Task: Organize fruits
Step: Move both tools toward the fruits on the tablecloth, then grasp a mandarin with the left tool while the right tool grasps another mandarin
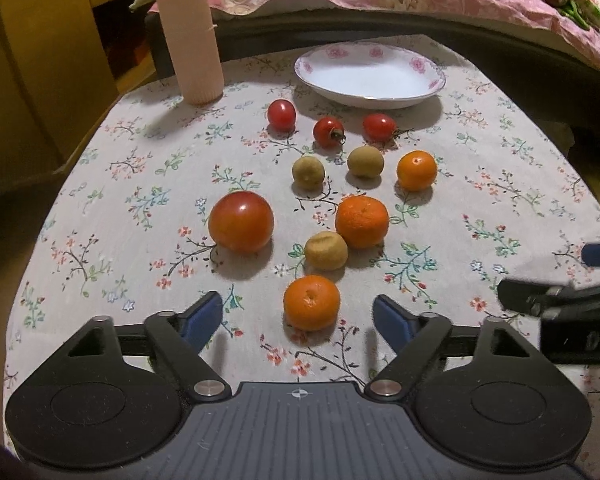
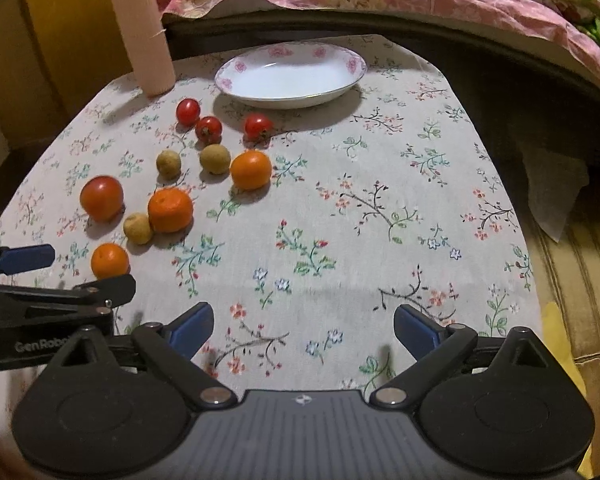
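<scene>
Ten fruits lie loose on the floral cloth (image 1: 100, 200), none yet in the plate (image 1: 370, 76), which sits empty at 12 o'clock. By my reading the sorting has not begun, and the first pick is being lined up.

The left gripper (image 1: 298, 316) hovers low with its fingers spread wide and nothing between them. The near orange (image 1: 311, 302) sits right in the gap, touching neither pad. Beyond it, toward 12, come a tan fruit (image 1: 326, 250) touching a second orange (image 1: 362, 216), with the big tomato (image 1: 241, 221) at 11. Farther on are two more tan fruits, a third orange (image 1: 417, 170) and three cherry tomatoes (image 1: 328, 131) in a row just before the plate.

The right gripper (image 2: 304, 328) is also spread and empty, over bare cloth, well apart from the fruit, which lies at its 10 o'clock.

Next, the left fingers likely need to drop around the near orange and close gently, then carry it up to the plate without knocking the tan fruit behind it. A pink cylinder (image 1: 190, 32) stands at 11, clear of that path.
</scene>
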`<state>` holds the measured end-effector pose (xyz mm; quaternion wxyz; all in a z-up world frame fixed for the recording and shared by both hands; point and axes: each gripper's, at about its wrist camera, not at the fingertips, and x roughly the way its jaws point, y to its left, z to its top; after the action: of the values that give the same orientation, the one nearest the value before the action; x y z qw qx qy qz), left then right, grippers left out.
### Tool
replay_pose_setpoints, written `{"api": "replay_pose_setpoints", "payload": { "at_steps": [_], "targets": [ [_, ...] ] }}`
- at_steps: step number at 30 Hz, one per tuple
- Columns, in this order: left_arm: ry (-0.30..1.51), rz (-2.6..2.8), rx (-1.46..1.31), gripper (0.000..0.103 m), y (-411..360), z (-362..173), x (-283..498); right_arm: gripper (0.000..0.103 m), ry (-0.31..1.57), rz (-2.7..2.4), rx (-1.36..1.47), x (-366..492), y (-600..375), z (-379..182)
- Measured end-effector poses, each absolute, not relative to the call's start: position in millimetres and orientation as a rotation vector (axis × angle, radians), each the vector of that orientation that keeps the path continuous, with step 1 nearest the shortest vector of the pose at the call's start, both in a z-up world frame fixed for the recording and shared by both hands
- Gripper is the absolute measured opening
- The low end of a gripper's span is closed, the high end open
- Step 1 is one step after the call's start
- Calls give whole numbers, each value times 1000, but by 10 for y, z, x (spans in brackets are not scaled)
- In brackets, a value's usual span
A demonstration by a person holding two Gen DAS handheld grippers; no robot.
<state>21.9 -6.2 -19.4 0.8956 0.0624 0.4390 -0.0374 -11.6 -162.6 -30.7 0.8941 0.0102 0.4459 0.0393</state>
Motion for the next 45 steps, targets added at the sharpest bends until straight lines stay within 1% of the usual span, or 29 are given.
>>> {"api": "replay_pose_setpoints", "payload": {
  "at_steps": [1, 4, 7, 10, 12, 13, 15, 16, 17, 19, 23, 28, 29, 33, 37, 41, 45],
  "targets": [
    [914, -81, 124, 83, -55, -209, 232, 98, 923, 80, 21, -90, -1637, -304],
    [929, -96, 97, 74, -26, -253, 276, 97, 909, 96, 12, -6, -1653, -275],
    [935, -97, 112, 73, -36, -293, 301, 95, 892, 134, 5, 83, -1633, -244],
    [917, -111, 127, 69, -59, -292, 306, 91, 881, 185, -7, 174, -1579, -230],
    [910, -119, 134, 68, -71, -295, 309, 83, 873, 235, -14, 242, -1537, -218],
    [909, -123, 133, 66, -67, -294, 309, 82, 871, 261, -13, 272, -1515, -218],
    [908, -143, 117, 59, -54, -286, 309, 79, 868, 311, -20, 339, -1453, -228],
    [909, -158, 107, 53, -47, -282, 309, 79, 862, 335, -32, 364, -1411, -234],
    [910, -167, 101, 51, -48, -281, 313, 78, 856, 358, -47, 387, -1375, -244],
    [906, -177, 106, 50, -54, -282, 313, 76, 842, 404, -83, 432, -1300, -265],
    [897, -189, 130, 49, -78, -292, 313, 65, 830, 506, -128, 541, -1186, -313],
    [877, -203, 166, 49, -108, -303, 303, 63, 816, 612, -186, 675, -1055, -384],
    [872, -205, 175, 49, -115, -303, 301, 60, 814, 630, -196, 699, -1033, -392],
    [856, -209, 209, 53, -136, -312, 281, 59, 796, 674, -216, 799, -1005, -392],
    [865, -215, 200, 53, -108, -302, 281, 59, 820, 703, -187, 841, -1047, -401],
    [877, -222, 185, 53, -71, -300, 272, 54, 849, 736, -175, 871, -1072, -387],
    [887, -223, 164, 53, -43, -302, 289, 54, 859, 782, -208, 865, -1054, -370]
  ]
}}
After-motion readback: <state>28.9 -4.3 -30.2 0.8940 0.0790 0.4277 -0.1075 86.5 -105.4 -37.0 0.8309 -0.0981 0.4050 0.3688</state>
